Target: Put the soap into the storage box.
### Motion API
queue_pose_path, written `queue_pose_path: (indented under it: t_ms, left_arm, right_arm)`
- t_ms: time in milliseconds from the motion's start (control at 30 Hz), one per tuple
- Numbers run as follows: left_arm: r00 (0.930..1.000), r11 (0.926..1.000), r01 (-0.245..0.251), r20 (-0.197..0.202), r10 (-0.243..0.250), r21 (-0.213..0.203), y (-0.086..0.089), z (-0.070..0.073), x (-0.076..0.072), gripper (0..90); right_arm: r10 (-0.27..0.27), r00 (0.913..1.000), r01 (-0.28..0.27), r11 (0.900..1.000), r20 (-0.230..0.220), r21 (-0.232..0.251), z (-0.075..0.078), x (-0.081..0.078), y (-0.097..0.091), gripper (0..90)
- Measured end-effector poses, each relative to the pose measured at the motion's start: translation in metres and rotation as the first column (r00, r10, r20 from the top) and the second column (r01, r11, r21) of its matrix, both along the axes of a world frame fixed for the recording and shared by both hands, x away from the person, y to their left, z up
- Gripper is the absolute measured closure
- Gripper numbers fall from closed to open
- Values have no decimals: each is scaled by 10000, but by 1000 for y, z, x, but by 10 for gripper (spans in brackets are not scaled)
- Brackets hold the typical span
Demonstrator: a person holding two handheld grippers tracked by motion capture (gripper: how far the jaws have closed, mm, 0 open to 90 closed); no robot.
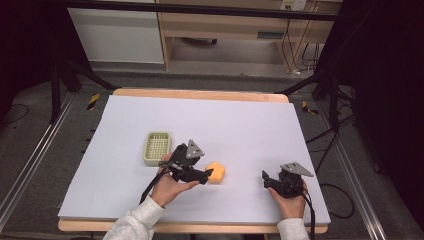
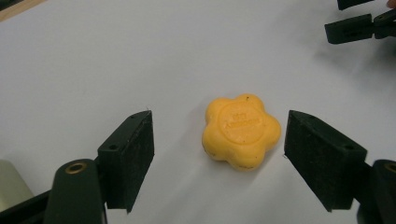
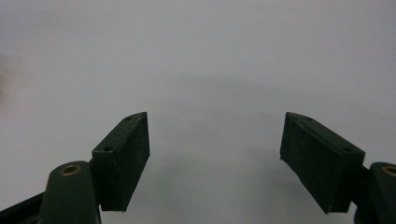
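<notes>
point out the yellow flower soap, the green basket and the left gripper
yellow flower soap [image 2: 241, 131], left gripper view, on its stamped top face
green basket [image 1: 148, 159], high view, on its near rim
left gripper [image 2: 218, 144], left gripper view, midway between its open jaws

Table [image 1: 200, 94]: pale wooden top, its far edge showing beyond a white sheet [image 1: 210, 125] that covers nearly the whole surface. Floor [image 1: 45, 150]: grey, carpet-like, with metal rails [image 1: 30, 160] running along both sides of the table. Black frame legs [image 1: 60, 85] stand at either far corner; a dark bar [image 1: 200, 9] crosses overhead. Behind: a white panel [image 1: 115, 35] and light wooden furniture [image 1: 225, 30], possibly a desk. Cables [image 1: 295, 50] hang at far right. Dark curtains [image 1: 390, 75] flank the scene. Lighting even.
</notes>
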State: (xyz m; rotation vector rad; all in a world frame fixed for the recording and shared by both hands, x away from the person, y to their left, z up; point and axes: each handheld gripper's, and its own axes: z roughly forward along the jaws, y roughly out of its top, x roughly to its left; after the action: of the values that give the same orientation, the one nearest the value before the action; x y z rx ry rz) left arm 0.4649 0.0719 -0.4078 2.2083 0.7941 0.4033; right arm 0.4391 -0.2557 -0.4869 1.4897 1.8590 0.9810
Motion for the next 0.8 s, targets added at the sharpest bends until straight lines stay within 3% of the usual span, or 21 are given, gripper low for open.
queue_pose_path:
  t_ms: [533,667,800]
  left_arm:
    - [9992,9988,302,-270,-292,379,-14,-4,6,234]
    - [9982,9965,422,-465,-389,716,-22,-9,8,227]
    - [9972,9955,510,-581,-464,798,-27,-13,10,220]
  right_arm:
    - [47,10000,-47,10000,-66,-27,-1,1,0,244]
    - [75,9999,-75,10000,-77,-46,-1,1,0,243]
    - [131,9998,-132,9999,-159,-56,-1,1,0,242]
